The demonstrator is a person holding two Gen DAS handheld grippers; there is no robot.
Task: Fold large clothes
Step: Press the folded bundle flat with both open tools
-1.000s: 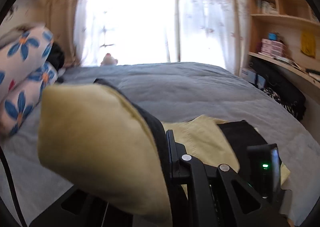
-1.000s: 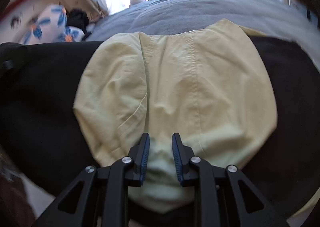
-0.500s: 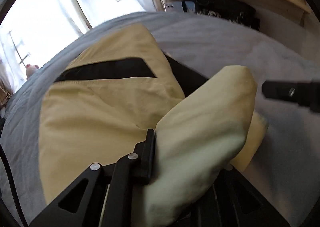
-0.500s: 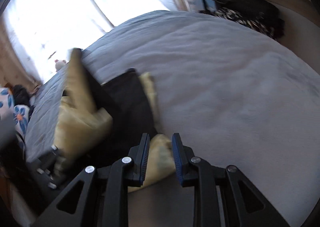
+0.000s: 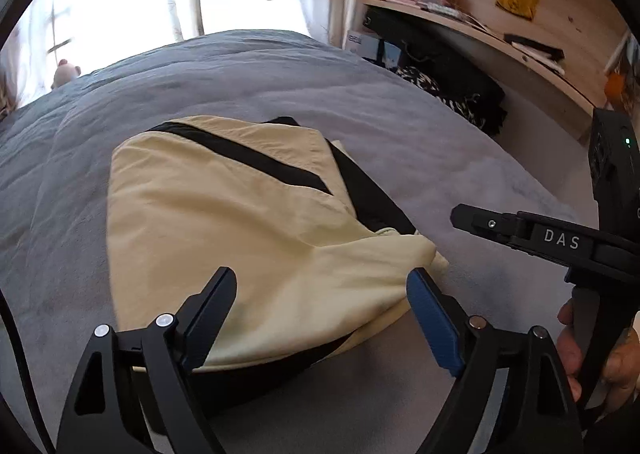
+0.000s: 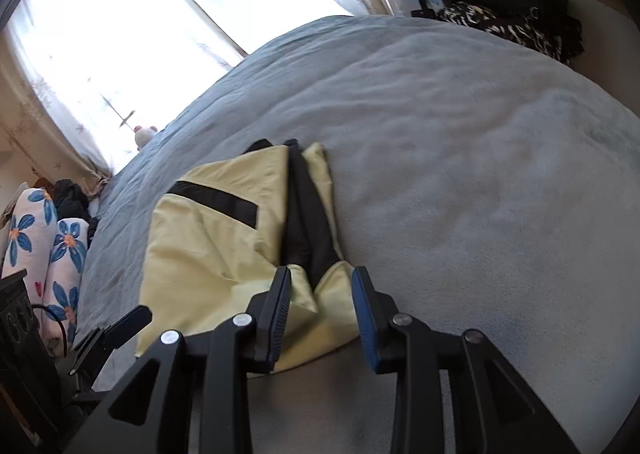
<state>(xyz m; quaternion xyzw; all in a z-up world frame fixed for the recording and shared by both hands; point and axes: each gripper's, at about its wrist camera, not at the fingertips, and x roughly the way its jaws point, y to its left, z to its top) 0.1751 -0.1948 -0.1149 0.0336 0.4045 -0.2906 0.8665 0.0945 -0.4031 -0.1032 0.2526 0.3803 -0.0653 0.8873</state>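
A pale yellow and black garment (image 5: pixel 240 230) lies folded in a bundle on the grey bed cover (image 5: pixel 280 86). My left gripper (image 5: pixel 322 314) is open, its jaws spread wide at the garment's near edge, holding nothing. The right gripper shows from the side in the left wrist view (image 5: pixel 520 232), to the right of the garment. In the right wrist view the garment (image 6: pixel 208 254) lies in front of my right gripper (image 6: pixel 322 318), which is open with the near yellow corner between its jaws, ungripped. The left gripper's finger (image 6: pixel 120 328) shows at lower left.
Floral pillows (image 6: pixel 44 246) lie at the bed's left side. A small plush toy (image 5: pixel 64 72) sits by the curtained window (image 6: pixel 140 34). Wooden shelves (image 5: pixel 500 14) with boxes and dark bags (image 5: pixel 452 78) stand to the right of the bed.
Both grippers carried the garment over, laid it folded on the bed and let go. Their jaws now stand open and the bundle lies still.
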